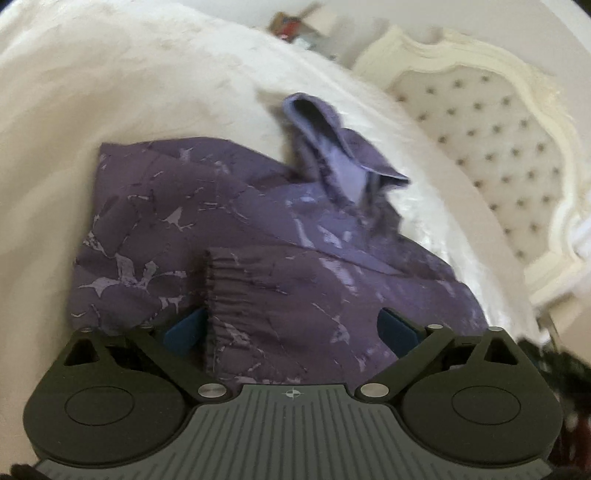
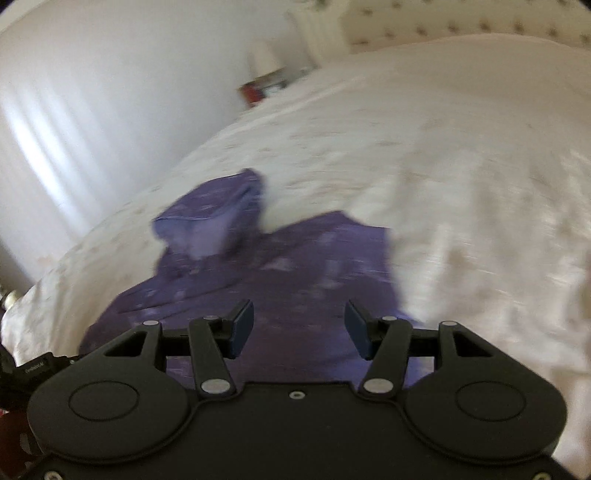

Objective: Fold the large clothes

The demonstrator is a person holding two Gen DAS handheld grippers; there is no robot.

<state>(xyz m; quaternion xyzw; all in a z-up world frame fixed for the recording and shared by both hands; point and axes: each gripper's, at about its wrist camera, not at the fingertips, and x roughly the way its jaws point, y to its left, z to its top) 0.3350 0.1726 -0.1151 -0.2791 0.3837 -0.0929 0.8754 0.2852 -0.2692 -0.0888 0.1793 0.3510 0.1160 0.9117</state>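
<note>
Garment: purple patterned hooded jacket (image 1: pixel 258 258) lies partly folded on the white quilted bed cover (image 1: pixel 129 92), hood (image 1: pixel 332 147) raised toward the cream tufted headboard (image 1: pixel 498 147).
Sleeve: elastic-gathered cuff (image 1: pixel 221 288) rests across the jacket body.
Left tool (image 1: pixel 291 332): blue pads wide apart, just above the cuff, gripping nothing.
Right tool (image 2: pixel 299 328): pads apart, over the jacket (image 2: pixel 295 266), gripping nothing.
Sharpness: right wrist view blurred.

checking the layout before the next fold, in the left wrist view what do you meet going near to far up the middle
left hand-held gripper, open → elastic sleeve cuff → purple patterned hoodie body → its hood → white bedspread → blurred clutter at the far edge
</note>
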